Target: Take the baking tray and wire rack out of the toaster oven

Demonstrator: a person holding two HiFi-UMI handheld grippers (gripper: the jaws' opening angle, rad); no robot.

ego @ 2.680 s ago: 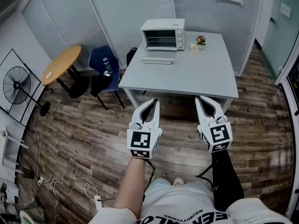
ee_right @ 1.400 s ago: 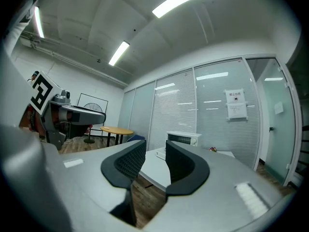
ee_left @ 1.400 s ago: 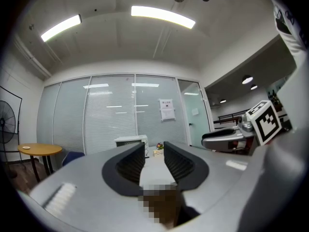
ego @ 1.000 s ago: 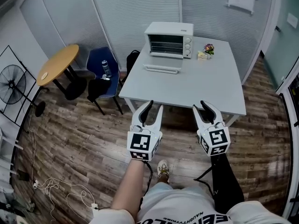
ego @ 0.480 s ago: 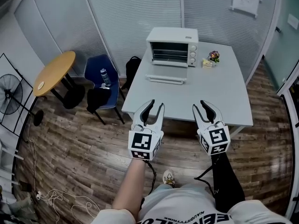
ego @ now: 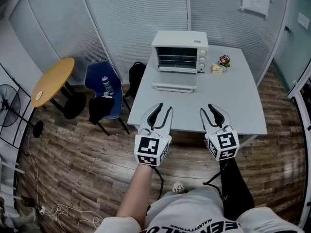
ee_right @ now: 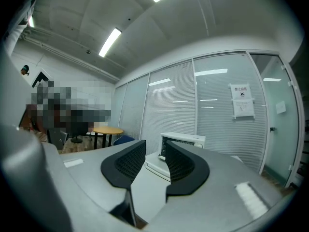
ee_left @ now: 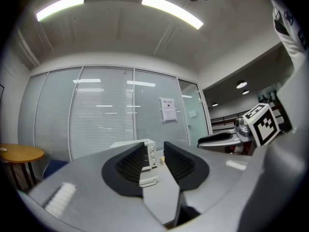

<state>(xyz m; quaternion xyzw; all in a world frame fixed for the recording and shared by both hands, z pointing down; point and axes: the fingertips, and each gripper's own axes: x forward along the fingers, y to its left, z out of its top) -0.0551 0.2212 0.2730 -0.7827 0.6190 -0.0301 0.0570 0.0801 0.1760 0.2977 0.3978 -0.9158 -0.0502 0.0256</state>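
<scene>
A white toaster oven (ego: pixel 180 51) stands at the far side of a grey table (ego: pixel 228 106), its door (ego: pixel 174 87) folded down flat in front. Thin rack lines show in its dark opening; I cannot make out the baking tray. My left gripper (ego: pixel 160 111) and right gripper (ego: pixel 215 111) hover side by side over the table's near edge, both open and empty, well short of the oven. In the left gripper view the oven (ee_left: pixel 147 151) shows between the jaws of that gripper (ee_left: pixel 155 161). The right gripper view frames the oven (ee_right: pixel 186 141) past its own gripper (ee_right: pixel 155 161).
A small flower pot (ego: pixel 224 60) and a yellow item (ego: pixel 216 68) sit right of the oven. Left of the table are a blue chair (ego: pixel 97 74) with a bottle, a black bag (ego: pixel 135 76), a round wooden table (ego: pixel 52 81) and a fan (ego: pixel 9 106). Blinded glass walls stand behind.
The person has walked toward the table: table and oven sit nearer in the head view, and both grippers now reach over its near edge. The jaws stay as they were.
</scene>
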